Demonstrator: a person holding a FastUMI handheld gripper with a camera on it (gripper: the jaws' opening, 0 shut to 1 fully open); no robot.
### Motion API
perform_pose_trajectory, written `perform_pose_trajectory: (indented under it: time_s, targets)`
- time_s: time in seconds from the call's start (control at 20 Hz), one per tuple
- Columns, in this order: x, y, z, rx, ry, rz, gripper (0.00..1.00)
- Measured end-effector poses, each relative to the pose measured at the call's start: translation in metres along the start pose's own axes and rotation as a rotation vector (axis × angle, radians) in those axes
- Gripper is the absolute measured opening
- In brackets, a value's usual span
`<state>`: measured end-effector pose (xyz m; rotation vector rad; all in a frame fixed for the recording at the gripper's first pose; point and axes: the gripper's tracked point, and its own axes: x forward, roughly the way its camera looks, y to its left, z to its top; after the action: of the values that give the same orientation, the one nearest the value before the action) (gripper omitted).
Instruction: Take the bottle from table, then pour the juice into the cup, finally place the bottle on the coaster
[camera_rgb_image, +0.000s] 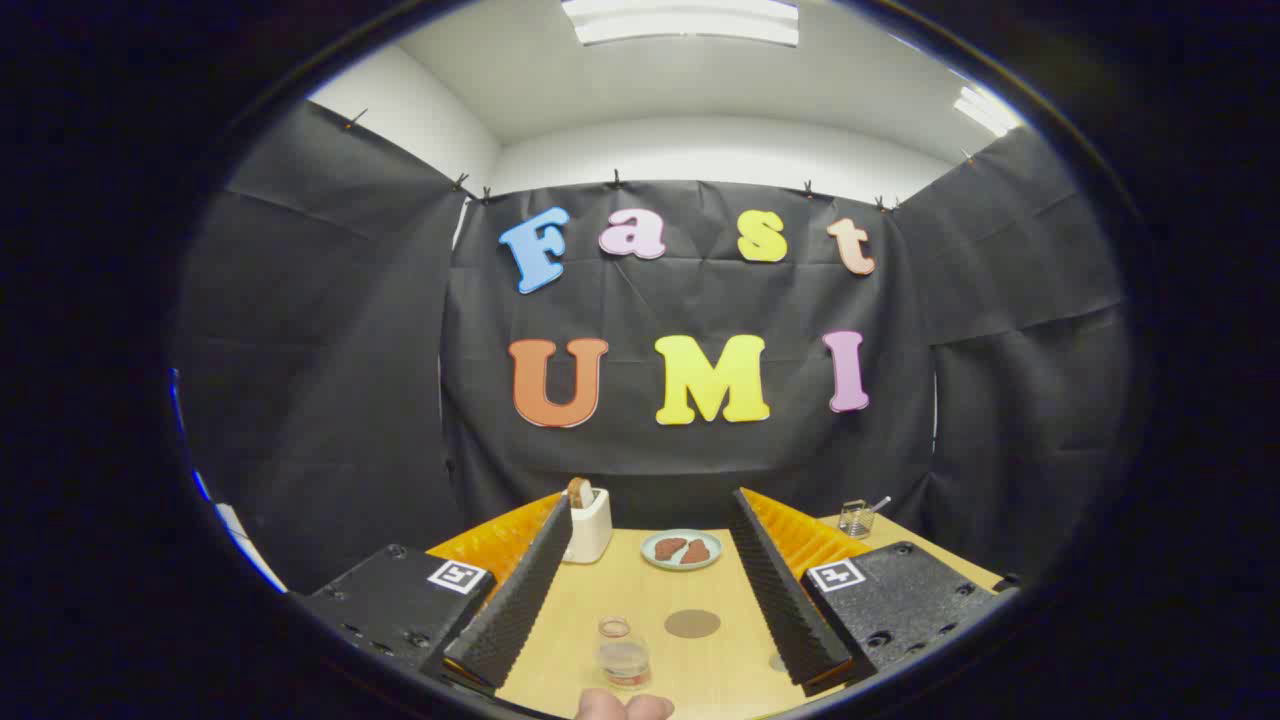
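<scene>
- The gripper (650, 610) holds its fingers wide apart, gripping nothing.
- The bottle (624, 652) stands between them on the wooden table (720, 670); the round coaster (692, 623) lies at its 1 o'clock (bare wood between).
- Beyond, a plate (681, 549) at 12 o'clock, a white holder (587, 524) at 11.

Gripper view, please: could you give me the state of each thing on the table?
Gripper: open, holding nothing.
Cup: upright between the fingers, looks empty.
Coaster: bare, beside the cup.
Plate: holds two brown pieces.
White holder: upright, brown item inside.
Hand: near the cup.
</scene>
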<state>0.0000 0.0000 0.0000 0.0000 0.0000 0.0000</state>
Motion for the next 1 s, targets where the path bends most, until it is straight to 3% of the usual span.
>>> perform_pose_trajectory:
  time_s: [1.0]
  targets:
    - [-0.010,0.008,-0.013,0.017,0.017,0.004,1.00]
